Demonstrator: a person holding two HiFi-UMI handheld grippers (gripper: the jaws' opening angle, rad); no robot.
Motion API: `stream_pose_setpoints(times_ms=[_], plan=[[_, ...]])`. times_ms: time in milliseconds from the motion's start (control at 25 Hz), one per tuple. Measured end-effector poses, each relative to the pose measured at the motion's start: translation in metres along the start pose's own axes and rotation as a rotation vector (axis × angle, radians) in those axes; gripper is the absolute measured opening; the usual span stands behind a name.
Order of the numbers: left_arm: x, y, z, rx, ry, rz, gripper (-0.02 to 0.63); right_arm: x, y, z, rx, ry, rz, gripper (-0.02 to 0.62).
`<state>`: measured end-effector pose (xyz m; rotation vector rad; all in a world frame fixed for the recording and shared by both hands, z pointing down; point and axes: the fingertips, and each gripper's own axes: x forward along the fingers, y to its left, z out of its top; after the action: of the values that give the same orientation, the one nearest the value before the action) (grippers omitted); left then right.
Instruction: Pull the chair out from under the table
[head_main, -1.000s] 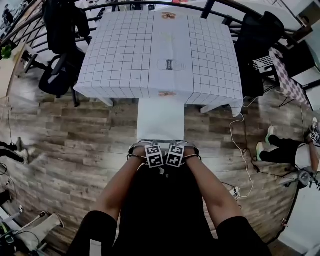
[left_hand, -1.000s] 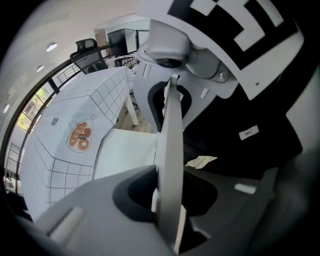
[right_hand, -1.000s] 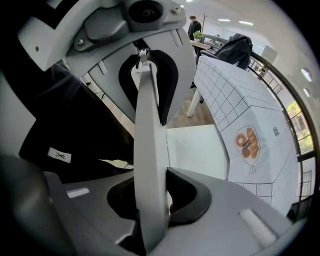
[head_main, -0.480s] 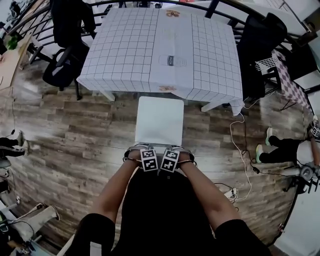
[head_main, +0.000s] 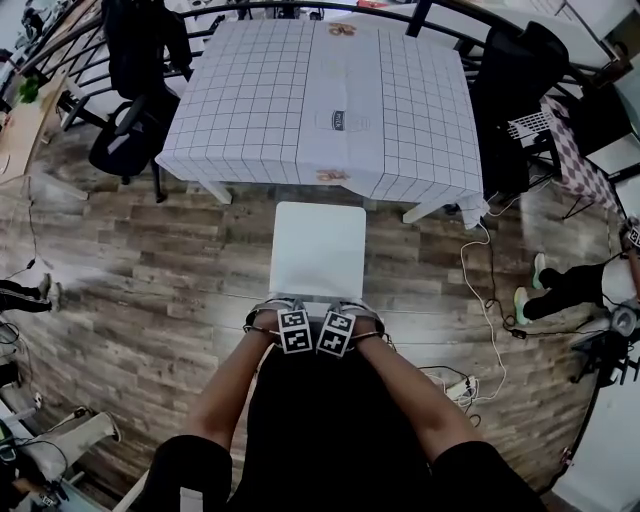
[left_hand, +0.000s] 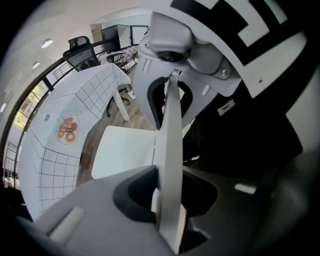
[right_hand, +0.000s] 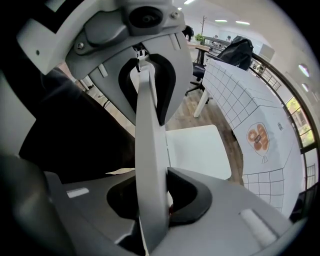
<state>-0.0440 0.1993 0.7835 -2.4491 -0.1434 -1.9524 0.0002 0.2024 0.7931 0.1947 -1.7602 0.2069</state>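
Note:
The white chair (head_main: 318, 250) stands on the wood floor just in front of the table (head_main: 260, 120), which wears a grid-pattern cloth; the whole seat shows. My two grippers sit side by side at the top edge of the chair's backrest, close to my body. In the head view the left gripper (head_main: 291, 314) and right gripper (head_main: 343, 314) point steeply down. The thin white backrest (left_hand: 169, 165) runs edge-on between the left jaws, which are shut on it. The right jaws are likewise shut on the backrest (right_hand: 150, 170). The fingertips are hidden under the marker cubes in the head view.
Black office chairs stand at the table's left (head_main: 125, 140) and right (head_main: 515, 90). A white cable (head_main: 480, 300) trails over the floor to the right, ending near a power strip (head_main: 462, 385). Another person's legs (head_main: 560, 290) reach in at the far right.
Both grippers have moved back toward my body with the backrest in them. The chair has slid out with them, and the seat now stands apart from the tablecloth's edge.

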Motion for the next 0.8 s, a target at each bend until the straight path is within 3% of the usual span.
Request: stream_pose_setpoints(times_ms=[360, 800], plan=[[0.000, -0.007, -0.001, -0.089, -0.015, -0.058, 0.112, -0.001, 0.007, -0.003, 0.067, -0.008, 0.038, 0.100], [-0.044, -0.006, -0.001, -0.142, -0.115, -0.033, 0.133, -0.037, 0.007, -0.013, 0.149, -0.018, 0.057, 0.145]])
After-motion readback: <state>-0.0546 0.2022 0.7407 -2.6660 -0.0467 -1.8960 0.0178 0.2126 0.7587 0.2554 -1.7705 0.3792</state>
